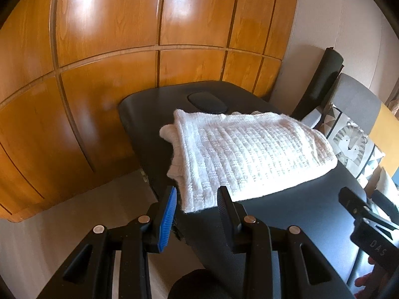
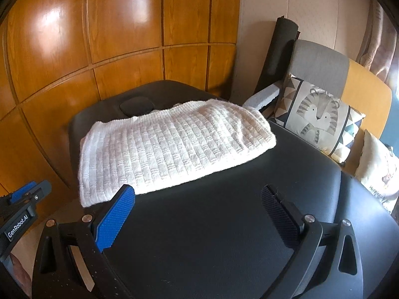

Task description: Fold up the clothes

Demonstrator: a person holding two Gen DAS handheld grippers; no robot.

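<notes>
The folded white knit sweater [image 1: 244, 149] lies on the table [image 2: 224, 224], its near corner just ahead of the part-open, empty left claw [image 1: 197, 199], nearer than the wide-open, empty right claw [image 2: 199, 199].

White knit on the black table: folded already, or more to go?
Looks done: the white knit lies as a compact folded stack on the black table. In hand: nothing. The right gripper stands wide open over bare tabletop; the left gripper is part open at the near corner, pads off the fabric. Left: no other clothes in view.
</notes>
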